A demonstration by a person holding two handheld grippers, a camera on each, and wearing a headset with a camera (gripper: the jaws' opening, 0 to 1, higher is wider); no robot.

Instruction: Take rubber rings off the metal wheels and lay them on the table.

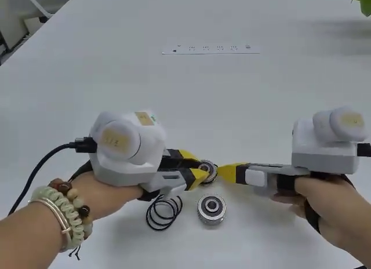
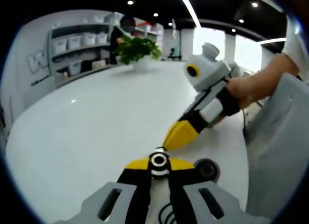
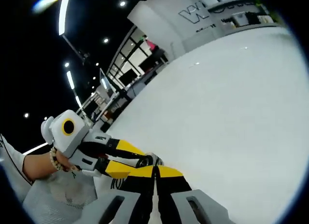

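Gripping a small silver metal wheel (image 1: 208,171), the left gripper (image 1: 200,175) presents it rightward to the right gripper (image 1: 224,171), whose closed jaws meet its rim; pinch unconfirmed.

Two tools: left tool (image 1: 200,169), right tool (image 1: 225,171). Two wheels: held wheel (image 1: 209,170), loose wheel (image 1: 211,209). Rings (image 1: 163,212): several, overlapping, exact count unclear.
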